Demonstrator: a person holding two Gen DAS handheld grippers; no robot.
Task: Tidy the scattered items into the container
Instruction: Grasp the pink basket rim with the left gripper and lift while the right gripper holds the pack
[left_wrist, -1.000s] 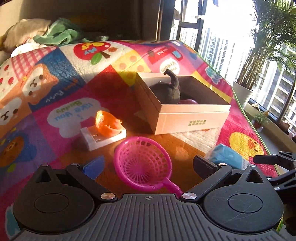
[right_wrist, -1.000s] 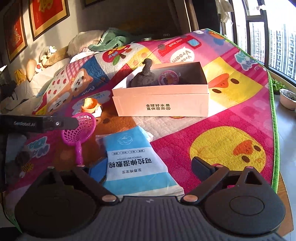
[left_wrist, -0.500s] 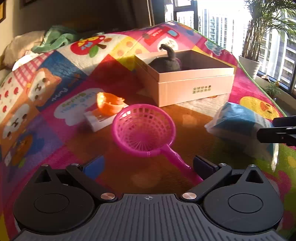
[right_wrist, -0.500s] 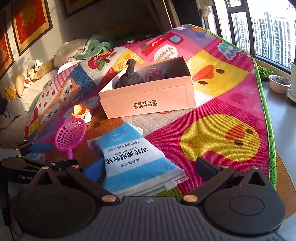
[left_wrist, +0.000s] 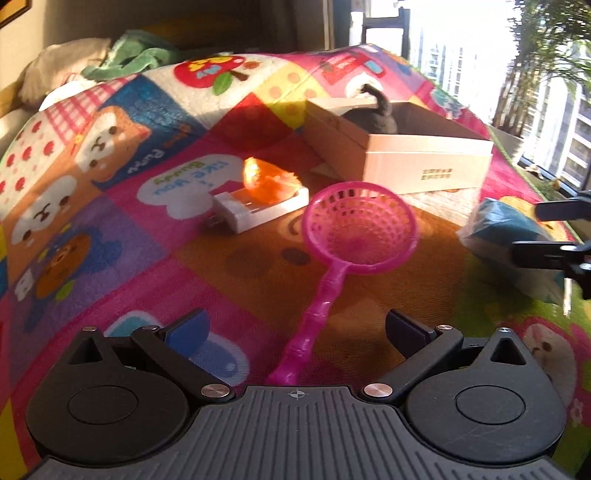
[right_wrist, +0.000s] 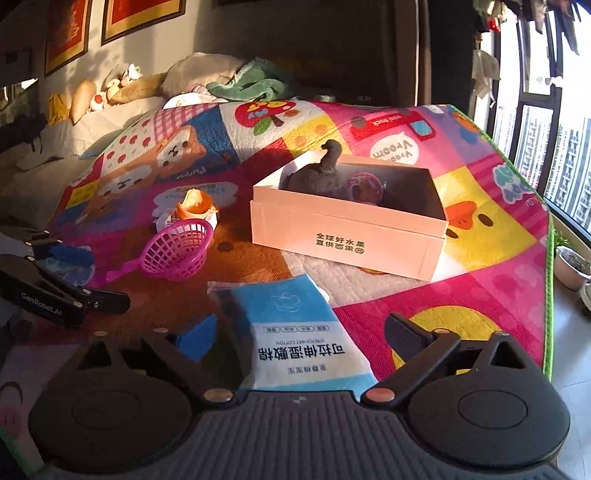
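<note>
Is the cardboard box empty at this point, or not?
Not empty: the box already holds a dark plush toy and a pink round item.

Pretty clearly a home, high-rise flat: cartoon kids' play mat (right_wrist: 491, 236) on the floor, pillows (right_wrist: 199, 70) and framed pictures (right_wrist: 140, 14) by the wall, potted palm (left_wrist: 546, 66), apartment towers (right_wrist: 569, 155) outside.

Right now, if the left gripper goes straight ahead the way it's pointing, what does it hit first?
Probably the pink toy strainer: its handle lies between the open jaws of the left gripper, and the basket sits just ahead. Depth is uncertain.
</note>
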